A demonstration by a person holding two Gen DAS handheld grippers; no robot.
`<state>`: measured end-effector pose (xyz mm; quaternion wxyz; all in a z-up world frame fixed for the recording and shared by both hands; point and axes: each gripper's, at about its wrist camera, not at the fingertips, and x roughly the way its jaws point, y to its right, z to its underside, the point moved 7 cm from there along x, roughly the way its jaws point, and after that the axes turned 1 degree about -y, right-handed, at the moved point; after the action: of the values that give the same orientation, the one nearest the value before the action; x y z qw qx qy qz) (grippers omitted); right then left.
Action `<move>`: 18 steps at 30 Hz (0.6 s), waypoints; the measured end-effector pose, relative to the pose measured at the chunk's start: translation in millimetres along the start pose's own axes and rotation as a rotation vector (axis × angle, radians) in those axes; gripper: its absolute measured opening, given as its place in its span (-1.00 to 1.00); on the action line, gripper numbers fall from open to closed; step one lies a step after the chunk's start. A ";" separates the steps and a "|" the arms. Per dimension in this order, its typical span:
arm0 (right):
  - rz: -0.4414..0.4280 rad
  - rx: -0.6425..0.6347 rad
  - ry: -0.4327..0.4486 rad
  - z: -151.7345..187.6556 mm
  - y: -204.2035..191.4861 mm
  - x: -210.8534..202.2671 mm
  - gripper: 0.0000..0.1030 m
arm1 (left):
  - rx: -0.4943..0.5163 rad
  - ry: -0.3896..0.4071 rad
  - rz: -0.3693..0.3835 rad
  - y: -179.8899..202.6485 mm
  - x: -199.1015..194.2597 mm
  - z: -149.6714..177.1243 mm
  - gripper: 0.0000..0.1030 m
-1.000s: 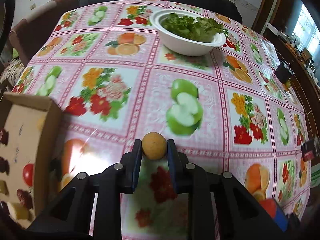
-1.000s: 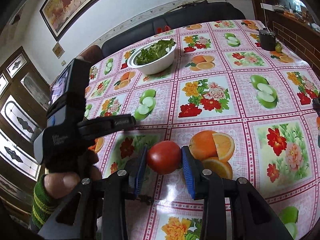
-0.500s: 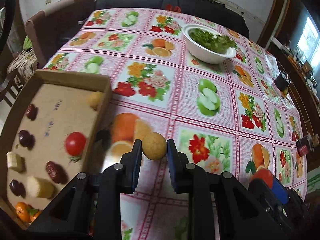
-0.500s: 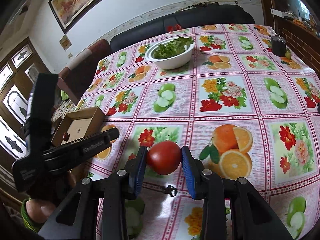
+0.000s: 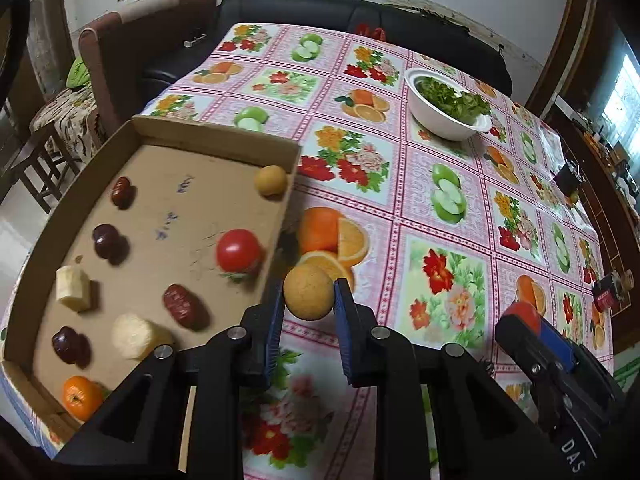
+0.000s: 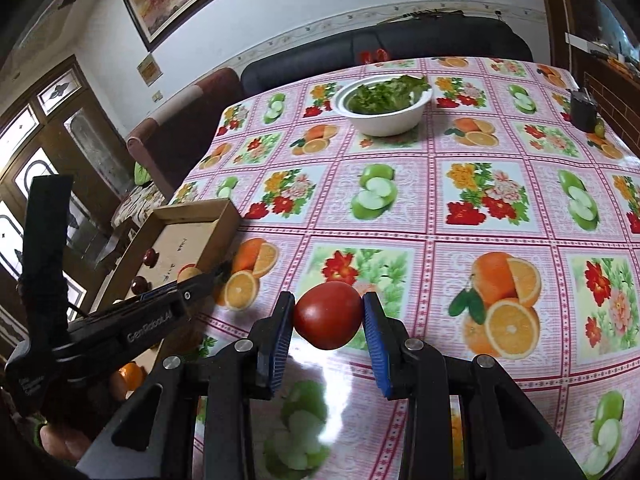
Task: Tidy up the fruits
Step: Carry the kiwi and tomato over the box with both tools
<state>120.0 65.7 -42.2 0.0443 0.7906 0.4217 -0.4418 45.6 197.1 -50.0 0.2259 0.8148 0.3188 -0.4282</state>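
Fruits are split between a shallow brown cardboard tray at the left edge of the tabletop and the two tools. The left tool is clenched on a small round tan fruit with a matte, finely speckled skin, held just outside the tray's near wall. The right tool is clenched on a smooth, glossy red tomato above the oilcloth, well apart from the tray.

Both fruits are spheres caught only at two narrow points by flat ribbed blue pads, so I judge a roll out of the grip the main risk, most of all for the slick tomato if the tool tilts. The oilcloth looks shiny and hard; a dropped round fruit would likely run toward the edge. Too firm a squeeze could split the tomato's thin skin. The tray wall is light cardboard; clipping it with a tool could shove the tray, which already sits at the tabletop's corner.

Inside lie another red tomato, wrinkled dark red dates, pale cut chunks and a dimpled orange mandarin, loosely spaced, so a careless drop may knock them.
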 end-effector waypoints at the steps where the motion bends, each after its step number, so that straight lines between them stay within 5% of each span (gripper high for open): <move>1: -0.004 -0.004 -0.001 0.5 -3.5 0.4 -0.32 | -0.004 0.003 -0.003 -3.4 -2.0 0.9 -0.57; 18: -0.042 -0.072 -0.020 4.2 -46.4 11.5 -0.32 | -0.051 0.053 -0.041 -51.9 -26.0 5.3 -0.57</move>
<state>87.4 100.8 -39.2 0.0676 0.7750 0.4535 -0.4349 -5.6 221.3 -35.9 0.2293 0.8131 0.3521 -0.4028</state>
